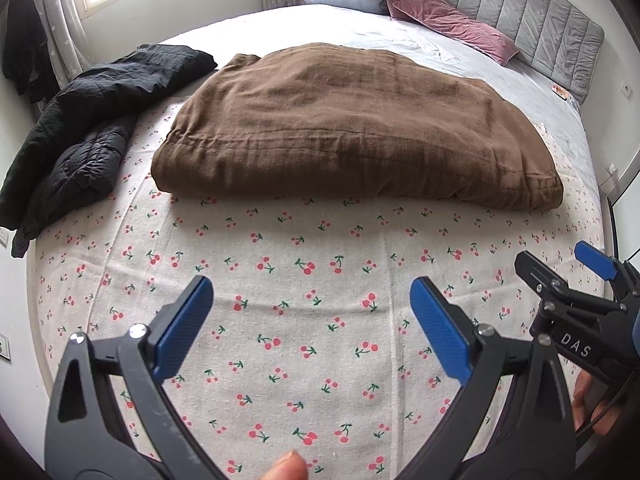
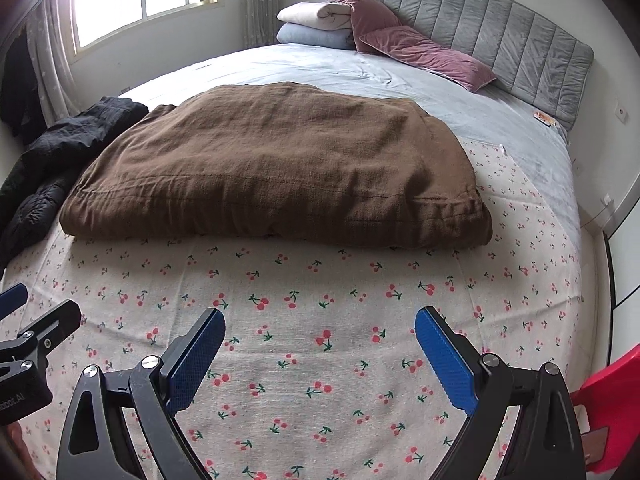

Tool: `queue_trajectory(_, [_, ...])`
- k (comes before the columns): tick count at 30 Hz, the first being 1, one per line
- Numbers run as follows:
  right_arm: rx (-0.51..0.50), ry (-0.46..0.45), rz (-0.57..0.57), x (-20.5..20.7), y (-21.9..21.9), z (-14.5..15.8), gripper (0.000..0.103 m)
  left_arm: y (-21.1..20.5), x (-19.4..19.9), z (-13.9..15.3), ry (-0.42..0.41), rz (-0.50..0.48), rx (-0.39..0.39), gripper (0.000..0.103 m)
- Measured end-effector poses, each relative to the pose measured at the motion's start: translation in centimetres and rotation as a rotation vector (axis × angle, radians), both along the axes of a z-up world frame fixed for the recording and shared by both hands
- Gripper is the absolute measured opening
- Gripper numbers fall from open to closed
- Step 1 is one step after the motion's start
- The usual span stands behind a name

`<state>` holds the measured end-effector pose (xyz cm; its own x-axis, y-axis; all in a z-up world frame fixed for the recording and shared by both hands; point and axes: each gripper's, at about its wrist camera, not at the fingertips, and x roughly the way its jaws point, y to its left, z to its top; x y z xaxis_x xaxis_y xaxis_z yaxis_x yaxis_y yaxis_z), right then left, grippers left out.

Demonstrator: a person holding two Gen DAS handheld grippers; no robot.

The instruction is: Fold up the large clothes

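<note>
Brown garment (image 1: 352, 128) sits folded mid-bed on the cherry-print sheet (image 1: 304, 320), near edge straight and facing me, corners roughly square. I have the left hand-held gripper (image 1: 312, 328) with fingers spread wide, nothing between them, hovering over bare sheet short of that edge. Right hand-held gripper (image 2: 320, 360) is likewise spread and unloaded, just beside the left. Black jacket (image 1: 80, 128) is heaped at the bed's left edge, close beside the brown fold's left corner. Pink pillows (image 2: 404, 48) are at the headboard (image 2: 500, 36), well apart.
</note>
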<state>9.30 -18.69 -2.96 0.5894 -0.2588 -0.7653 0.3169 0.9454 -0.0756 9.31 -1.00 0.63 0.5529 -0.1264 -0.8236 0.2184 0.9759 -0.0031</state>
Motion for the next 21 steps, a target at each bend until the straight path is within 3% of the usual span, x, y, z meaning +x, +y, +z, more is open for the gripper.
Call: queue_trajectory(21, [-0.011, 0.001, 0.004, -0.13, 0.44, -0.14, 0.097, -0.47, -0.41, -0.26, 0.018, -0.013, -0.022, 0.099])
